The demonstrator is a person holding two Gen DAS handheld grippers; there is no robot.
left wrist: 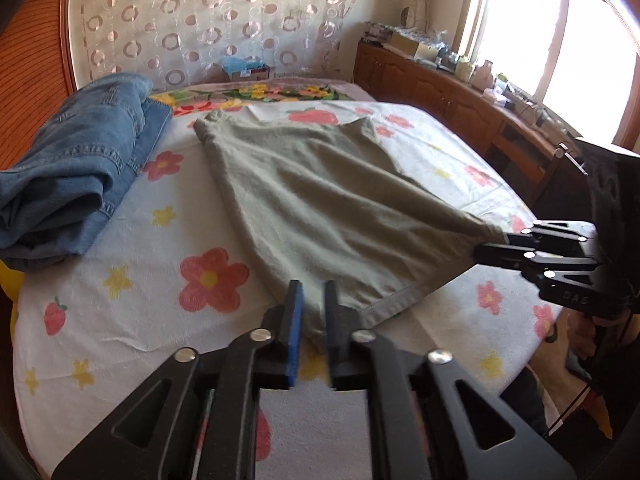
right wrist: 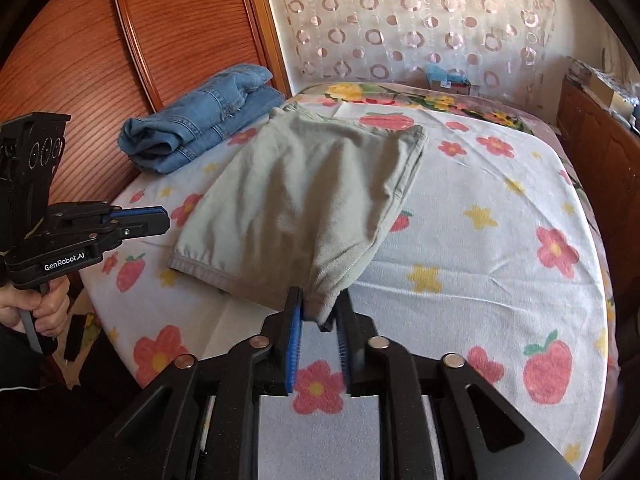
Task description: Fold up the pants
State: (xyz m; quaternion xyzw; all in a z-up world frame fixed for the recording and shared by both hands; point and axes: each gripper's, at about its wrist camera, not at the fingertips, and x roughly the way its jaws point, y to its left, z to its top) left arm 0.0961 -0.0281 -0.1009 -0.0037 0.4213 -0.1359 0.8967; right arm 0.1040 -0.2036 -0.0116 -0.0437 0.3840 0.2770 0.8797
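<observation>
Terry-cloth bedcover, white with printed flowers and strawberries, lay under everything I worked on. At its ten o'clock, in my right wrist view, sat folded blue jeans, thick and seamed. The grey-green pants, soft brushed cotton already doubled over, ran with their long axis from twelve o'clock down to six, hem end nearest me. My right gripper was clamped on the near right hem corner and held it raised off the cover. My left gripper was near the other hem corner; cloth showed between its blue pads, but I could not tell whether they had closed on it. I judged the next move a carry of the hem toward twelve o'clock, onto the far end.
</observation>
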